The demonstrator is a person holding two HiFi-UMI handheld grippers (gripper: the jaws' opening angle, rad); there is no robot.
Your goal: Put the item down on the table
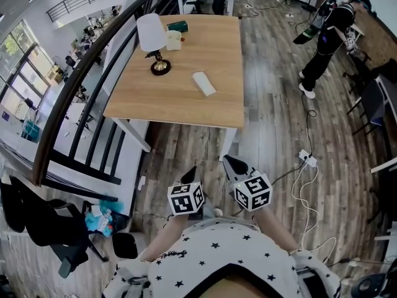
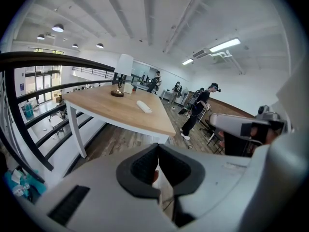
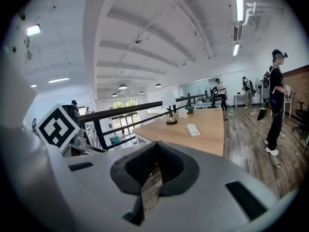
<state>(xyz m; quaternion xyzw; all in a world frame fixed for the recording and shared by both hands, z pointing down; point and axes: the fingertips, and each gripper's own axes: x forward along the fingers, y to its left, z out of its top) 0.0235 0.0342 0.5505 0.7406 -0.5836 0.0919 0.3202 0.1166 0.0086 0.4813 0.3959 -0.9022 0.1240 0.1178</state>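
Note:
A white flat rectangular item [image 1: 204,83] lies on the wooden table [image 1: 180,104], right of the lamp; it also shows as the white item [image 2: 144,106] in the left gripper view and the white item [image 3: 193,129] in the right gripper view. My left gripper [image 1: 191,170] and right gripper [image 1: 231,161] are close to my body, over the floor and well short of the table's near edge. The left gripper [image 2: 158,153] has its jaws together with nothing between them. The right gripper [image 3: 155,163] is likewise shut and empty. Both point toward the table.
On the table's far left stand a white-shaded lamp [image 1: 153,37], a cup [image 1: 173,40] and a green object [image 1: 178,25]. A black railing [image 1: 74,98] runs along the left. A person [image 1: 329,39] stands at the right; cables [image 1: 307,161] lie on the floor.

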